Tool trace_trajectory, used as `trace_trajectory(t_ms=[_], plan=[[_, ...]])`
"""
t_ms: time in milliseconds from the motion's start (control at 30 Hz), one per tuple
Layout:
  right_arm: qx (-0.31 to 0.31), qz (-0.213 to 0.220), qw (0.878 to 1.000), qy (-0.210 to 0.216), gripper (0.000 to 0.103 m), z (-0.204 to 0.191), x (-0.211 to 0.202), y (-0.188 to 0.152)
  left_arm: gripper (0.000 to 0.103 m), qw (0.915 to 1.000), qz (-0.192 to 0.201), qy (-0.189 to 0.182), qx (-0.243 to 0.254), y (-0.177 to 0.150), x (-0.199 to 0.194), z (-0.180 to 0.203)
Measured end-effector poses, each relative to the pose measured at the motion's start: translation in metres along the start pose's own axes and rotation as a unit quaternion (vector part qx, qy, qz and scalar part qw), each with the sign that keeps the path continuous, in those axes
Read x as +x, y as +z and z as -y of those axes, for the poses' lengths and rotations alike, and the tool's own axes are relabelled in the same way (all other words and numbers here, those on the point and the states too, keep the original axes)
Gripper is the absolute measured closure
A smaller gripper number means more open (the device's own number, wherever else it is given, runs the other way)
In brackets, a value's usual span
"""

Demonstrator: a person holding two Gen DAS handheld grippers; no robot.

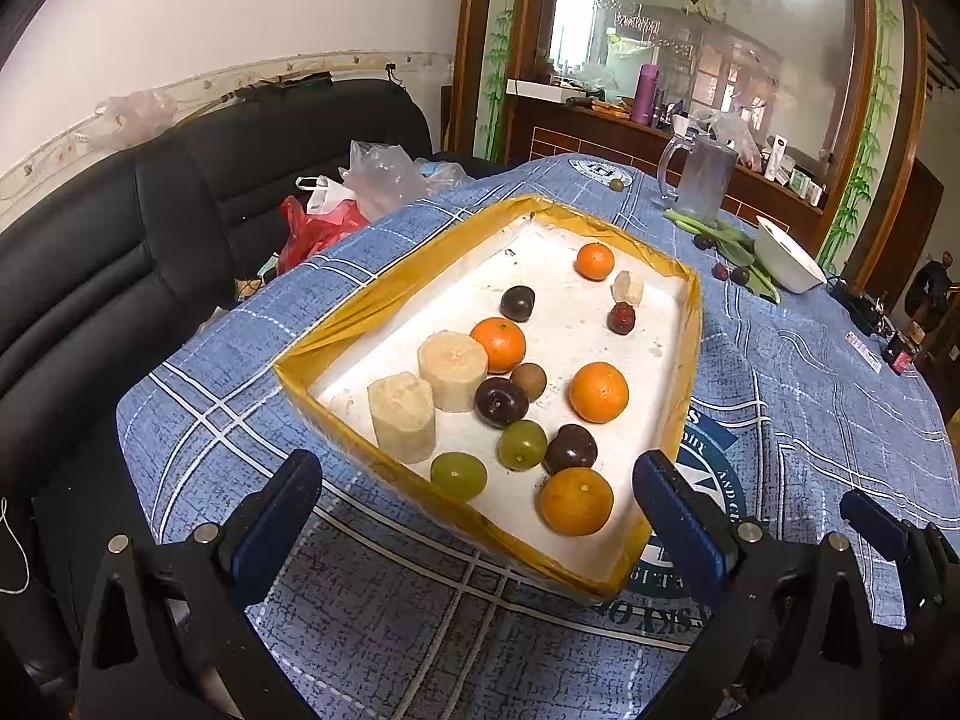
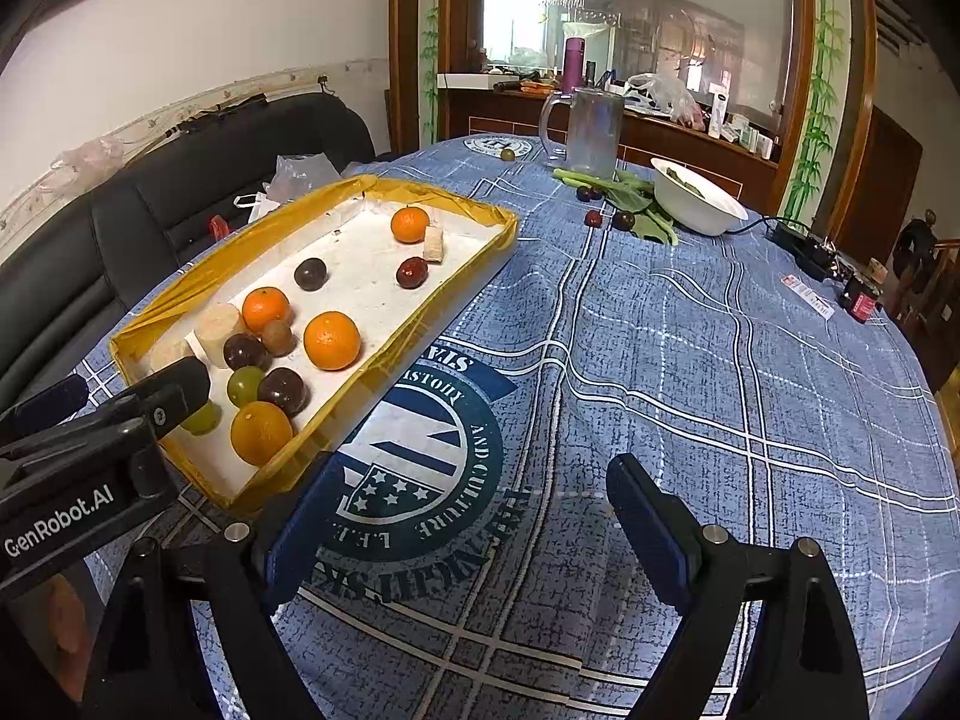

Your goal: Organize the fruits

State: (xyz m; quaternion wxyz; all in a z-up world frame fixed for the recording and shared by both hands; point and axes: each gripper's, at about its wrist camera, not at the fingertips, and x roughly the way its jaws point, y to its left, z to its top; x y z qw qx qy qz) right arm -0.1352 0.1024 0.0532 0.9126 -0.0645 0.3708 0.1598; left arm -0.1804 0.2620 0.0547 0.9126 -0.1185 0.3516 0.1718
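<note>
Currently, the fruits sit loose in the yellow-rimmed tray (image 1: 384,294) on the blue checked tabletop (image 2: 690,360): four oranges, including the nearest orange (image 1: 576,501), dark plums, green grapes and pale cut banana pieces (image 1: 453,369). The left tongs (image 1: 480,516) hover at the tray's near edge, jaws spread wide, gripping nothing. The right tongs (image 2: 474,522) hover over bare cloth beside the tray, jaws likewise wide and empty. Farther back stand a white bowl (image 2: 699,201) and a clear jug (image 2: 591,132).
</note>
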Motion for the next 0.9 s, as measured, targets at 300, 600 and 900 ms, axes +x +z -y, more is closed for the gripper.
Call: trace_trajectory(t_ms=[300,600,900], plan=[[-0.006,-0.001,1.0,-0.001,0.011,-0.004,0.002,0.002,0.0,1.0,-0.003,-0.001,-0.001,-0.001,0.003,0.0],[-0.034,0.007,0.999,-0.002,0.011,-0.019,0.0,0.01,0.0,0.9999,0.003,0.004,-0.009,0.002,0.003,-0.008],[-0.047,0.02,0.999,0.016,0.011,-0.027,-0.005,0.021,0.0,0.9996,0.023,0.019,-0.006,0.015,-0.013,-0.01]])
